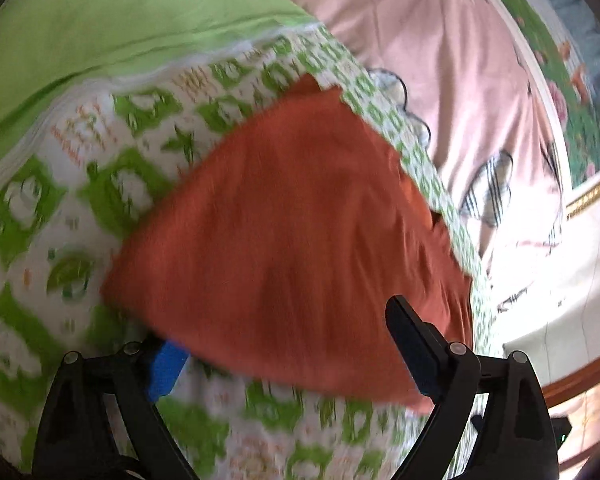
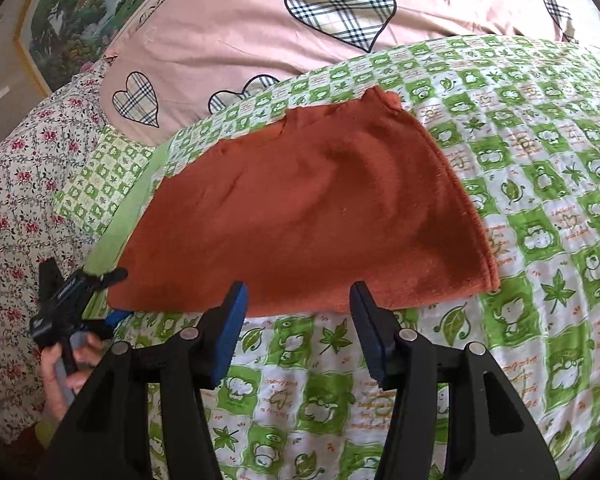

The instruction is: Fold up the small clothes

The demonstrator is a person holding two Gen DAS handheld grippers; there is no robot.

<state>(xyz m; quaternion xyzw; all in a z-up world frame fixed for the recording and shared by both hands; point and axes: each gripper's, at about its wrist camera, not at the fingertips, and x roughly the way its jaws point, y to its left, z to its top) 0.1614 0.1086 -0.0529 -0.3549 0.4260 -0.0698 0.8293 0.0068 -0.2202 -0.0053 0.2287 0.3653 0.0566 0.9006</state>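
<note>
the rust-orange garment (image 2: 308,216) lies flat on the green-checked quilt (image 2: 540,184), long axis running near-left to far-right, its narrow end pointing far. the right gripper (image 2: 298,312) hovers at its near edge, fingers spread. the left gripper (image 2: 112,292) is spread about the garment's near-left corner.

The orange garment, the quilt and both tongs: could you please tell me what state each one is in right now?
orange garment: lying flat on the quilt, slightly creased.
left tongs: open, straddling a corner of the garment.
right tongs: open, holding nothing, at the garment's near edge.
green quilt: spread out beneath the garment.
</note>
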